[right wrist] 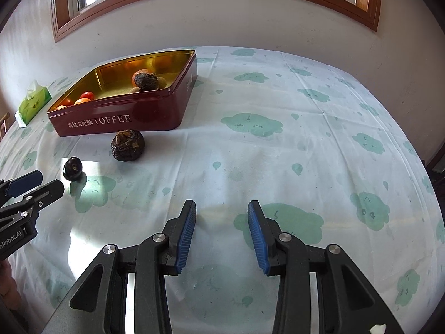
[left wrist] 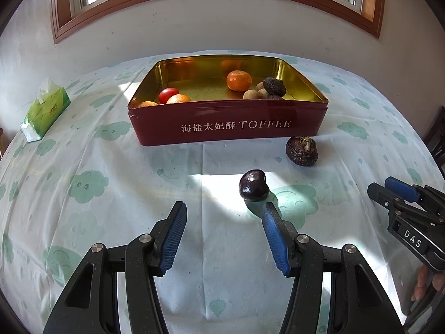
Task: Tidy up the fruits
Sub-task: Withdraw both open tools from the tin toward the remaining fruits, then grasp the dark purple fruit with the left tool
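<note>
Fruit lies partly in the red tin [left wrist: 228, 128] and partly loose on the tablecloth [left wrist: 111, 194]. At the table's left edge sits a green tissue pack [left wrist: 46, 110], well apart from the tin. Inside the tin, by its left near corner, a red tomato [left wrist: 168, 94] touches two oranges [left wrist: 178, 99]; a third orange [left wrist: 239, 80] sits farther right, beside a few small tan fruits [left wrist: 254, 93] and a dark wrinkled one [left wrist: 274, 85] against the right wall. On the cloth, near the table's middle, a small shiny dark fruit [left wrist: 252, 185] stands in a patch of sunlight just ahead of the left gripper [left wrist: 222, 217], whose blue-padded fingers are spread wide with nothing between them. A larger dark wrinkled fruit [left wrist: 301, 150] rests just in front of the tin's right near corner. Farther right, the right gripper [right wrist: 222, 214] hovers over bare cloth, its fingers also spread and holding nothing.
</note>
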`<state>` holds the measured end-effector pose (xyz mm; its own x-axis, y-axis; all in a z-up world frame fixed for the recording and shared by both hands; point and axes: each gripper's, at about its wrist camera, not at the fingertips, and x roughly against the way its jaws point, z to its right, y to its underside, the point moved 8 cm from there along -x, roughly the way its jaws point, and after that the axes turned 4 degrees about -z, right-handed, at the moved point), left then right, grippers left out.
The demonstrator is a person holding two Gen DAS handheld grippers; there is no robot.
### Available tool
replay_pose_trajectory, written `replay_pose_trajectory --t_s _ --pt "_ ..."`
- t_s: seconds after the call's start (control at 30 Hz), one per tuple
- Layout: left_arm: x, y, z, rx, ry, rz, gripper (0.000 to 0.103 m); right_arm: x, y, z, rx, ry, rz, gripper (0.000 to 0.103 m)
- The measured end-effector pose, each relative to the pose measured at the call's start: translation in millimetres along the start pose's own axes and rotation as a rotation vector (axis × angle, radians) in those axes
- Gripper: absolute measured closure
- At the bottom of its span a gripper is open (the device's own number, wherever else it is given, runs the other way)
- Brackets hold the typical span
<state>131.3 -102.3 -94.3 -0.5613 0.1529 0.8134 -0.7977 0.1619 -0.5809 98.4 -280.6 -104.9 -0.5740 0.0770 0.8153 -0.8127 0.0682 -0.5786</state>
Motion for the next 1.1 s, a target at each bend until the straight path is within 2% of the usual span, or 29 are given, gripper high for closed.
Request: replay_pose_trajectory --t_s 0.43,0.67,0.93,1.1 --pt "-19 -9 14 -0.016 0.022 -0.029 0.046 -6 -7 3 -0.010 -0.018 -0.002 0.066" --pt "-27 -18 17 -0.037 0.008 -0.021 0.048 -6 -7 3 -0.011 -0.026 -0.002 0.064" --pt "-27 -21 22 -0.061 0.032 -0.008 0.073 -6 -7 3 -0.012 -0.026 -0.002 0.064" --pt "-25 -19 23 -0.073 0.034 -0.003 0.076 -6 -7 3 -0.011 -0.026 -0.002 0.064"
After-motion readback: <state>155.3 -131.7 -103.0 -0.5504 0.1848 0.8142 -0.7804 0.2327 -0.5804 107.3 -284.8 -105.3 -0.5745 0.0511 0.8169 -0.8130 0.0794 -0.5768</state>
